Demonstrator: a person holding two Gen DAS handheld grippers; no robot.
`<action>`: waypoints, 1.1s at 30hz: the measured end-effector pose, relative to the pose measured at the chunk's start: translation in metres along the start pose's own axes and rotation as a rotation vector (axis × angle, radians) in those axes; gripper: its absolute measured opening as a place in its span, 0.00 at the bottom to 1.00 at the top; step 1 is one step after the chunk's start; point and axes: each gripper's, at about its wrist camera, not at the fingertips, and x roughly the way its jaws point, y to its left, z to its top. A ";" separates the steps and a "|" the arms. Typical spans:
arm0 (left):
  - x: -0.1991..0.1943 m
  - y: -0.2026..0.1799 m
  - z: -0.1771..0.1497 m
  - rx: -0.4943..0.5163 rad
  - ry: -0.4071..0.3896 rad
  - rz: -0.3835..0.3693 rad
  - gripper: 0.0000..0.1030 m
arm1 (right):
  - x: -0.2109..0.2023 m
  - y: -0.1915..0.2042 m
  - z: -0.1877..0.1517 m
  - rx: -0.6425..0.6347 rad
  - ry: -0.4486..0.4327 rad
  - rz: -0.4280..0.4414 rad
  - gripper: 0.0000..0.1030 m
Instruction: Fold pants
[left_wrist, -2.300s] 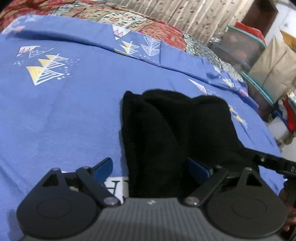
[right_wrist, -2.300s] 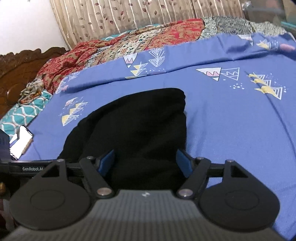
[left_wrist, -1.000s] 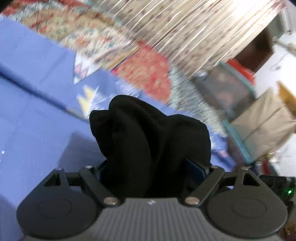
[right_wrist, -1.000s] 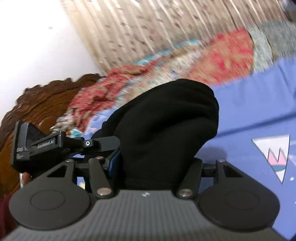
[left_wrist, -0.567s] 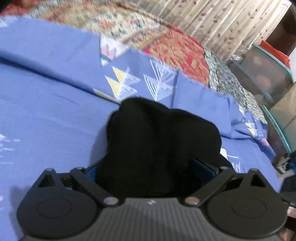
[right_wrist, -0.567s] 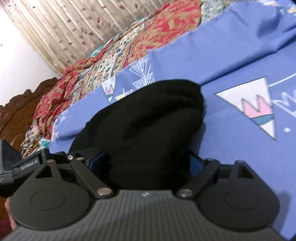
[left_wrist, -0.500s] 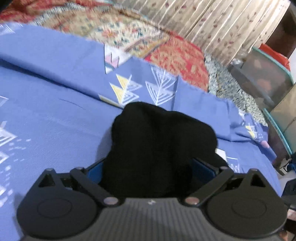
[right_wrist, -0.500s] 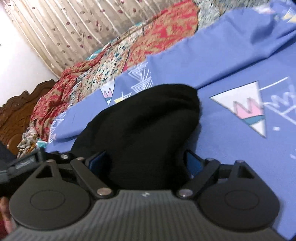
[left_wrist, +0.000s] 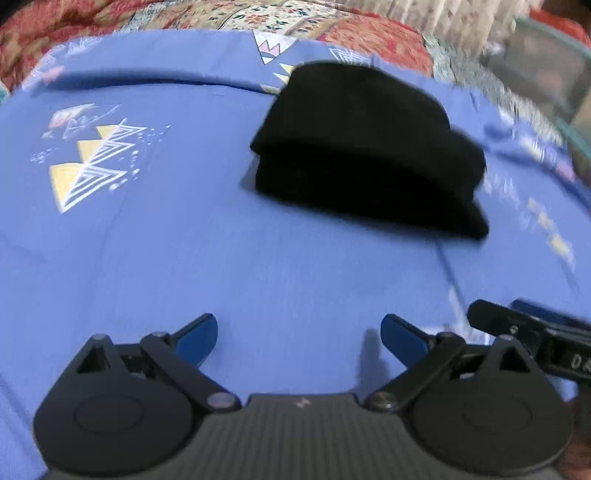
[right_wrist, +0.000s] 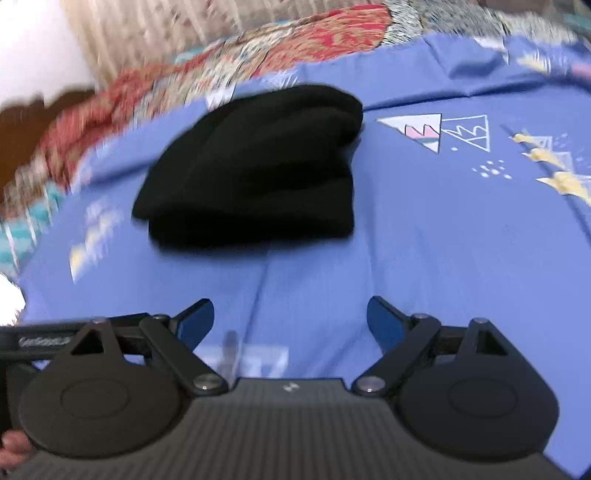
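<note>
The black pants (left_wrist: 365, 147) lie folded in a thick stacked bundle on the blue bed sheet (left_wrist: 221, 266); the right wrist view shows the same pants (right_wrist: 258, 166) ahead and slightly left. My left gripper (left_wrist: 299, 332) stands open over bare sheet, well short of the bundle, with nothing between its blue fingertips. My right gripper (right_wrist: 291, 317) is open too, also back from the pants and holding nothing. The other gripper's black body (left_wrist: 532, 343) shows at the right edge of the left wrist view, and a black gripper body (right_wrist: 44, 343) sits at the left edge of the right wrist view.
A red patterned quilt (left_wrist: 184, 14) runs along the far side of the bed, seen also as the quilt (right_wrist: 258, 48) in the right view. Striped curtains (right_wrist: 147, 29) hang behind. Storage boxes (left_wrist: 546, 62) stand past the bed's right side. A dark wooden headboard (right_wrist: 22, 125) is at left.
Both grippers let go of the black pants and pulled back. The bundle, between the fingers half a second ago, now lies free on the sheet farther ahead.
</note>
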 end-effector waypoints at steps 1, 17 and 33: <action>-0.005 -0.007 -0.008 0.041 -0.001 0.030 0.96 | -0.003 0.006 -0.008 -0.029 0.005 -0.024 0.89; -0.051 -0.028 -0.075 0.055 0.068 0.114 1.00 | -0.067 -0.006 -0.061 0.091 0.050 -0.081 0.89; -0.049 -0.035 -0.075 0.077 0.108 0.145 1.00 | -0.062 -0.008 -0.068 0.167 0.082 -0.031 1.00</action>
